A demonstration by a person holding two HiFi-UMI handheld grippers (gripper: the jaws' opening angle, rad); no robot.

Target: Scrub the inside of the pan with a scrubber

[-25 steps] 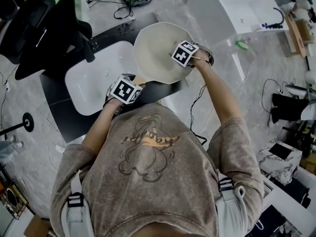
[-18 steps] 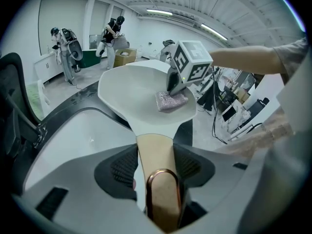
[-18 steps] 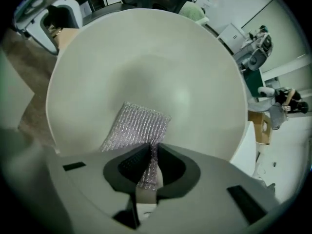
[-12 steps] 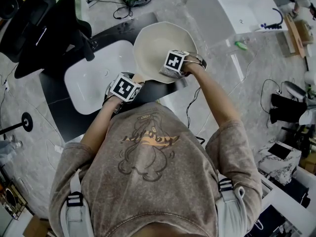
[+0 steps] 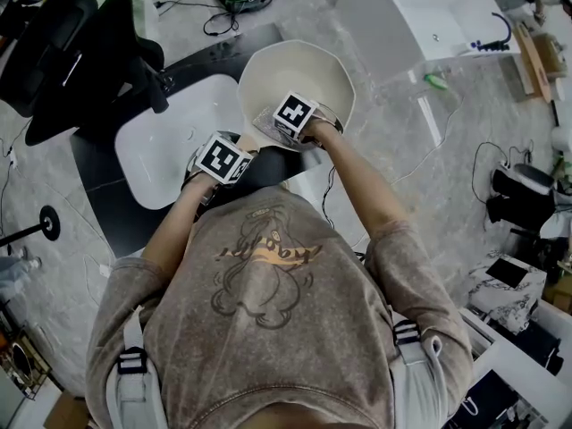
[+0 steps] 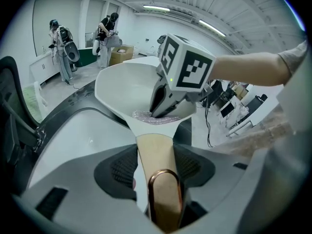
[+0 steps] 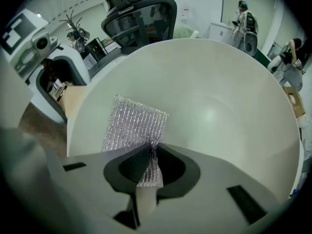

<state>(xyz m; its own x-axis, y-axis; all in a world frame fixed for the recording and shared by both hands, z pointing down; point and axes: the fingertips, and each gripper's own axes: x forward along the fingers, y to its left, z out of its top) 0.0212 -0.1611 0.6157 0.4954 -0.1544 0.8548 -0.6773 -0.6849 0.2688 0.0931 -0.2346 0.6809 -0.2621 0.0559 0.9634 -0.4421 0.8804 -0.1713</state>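
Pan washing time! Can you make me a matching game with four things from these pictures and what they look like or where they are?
Things:
1. pan
2. scrubber
3. pan handle
4. sink

Descriptions:
A. tan, clamped in the jaws of the left gripper
B. white, set into the dark counter
C. silvery and sparkly, pinched in the jaws of the right gripper
D. cream, with the scrubber lying inside it

Right pairs: 1-D, 2-C, 3-A, 4-B
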